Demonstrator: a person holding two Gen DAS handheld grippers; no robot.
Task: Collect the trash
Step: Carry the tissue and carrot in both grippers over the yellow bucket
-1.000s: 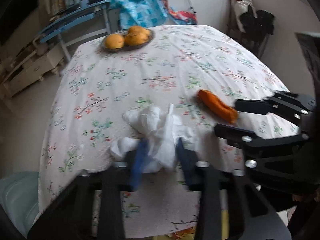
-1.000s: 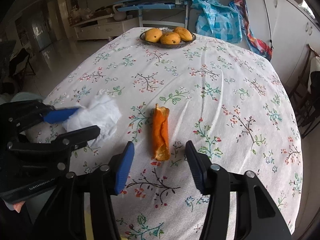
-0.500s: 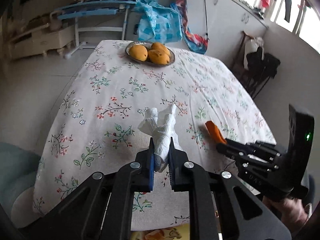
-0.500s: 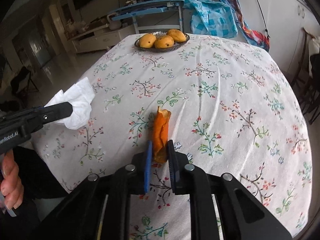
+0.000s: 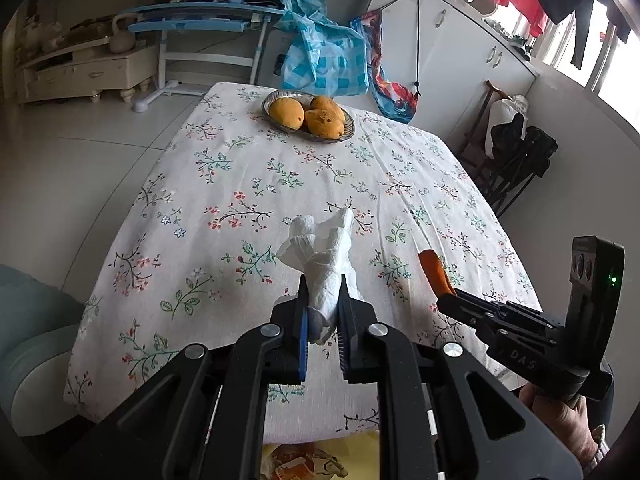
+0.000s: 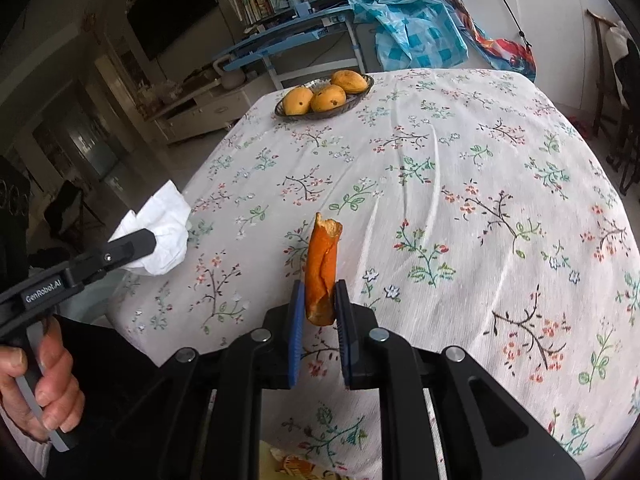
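My left gripper is shut on a crumpled white tissue, lifted above the floral tablecloth. The tissue also shows at the left of the right wrist view, pinched in the left gripper. My right gripper is shut on an orange peel, which stands up between the pads, clear of the cloth. In the left wrist view the peel sticks out of the right gripper at the right.
A dish of mangoes sits at the table's far end, also seen as the dish. A yellow bag lies below the near table edge. A dark chair stands right of the table; a blue desk is behind.
Both grippers closed, the left on the tissue and the right on the peel. Both pieces have come up off the tablecloth and both wrists have rolled.
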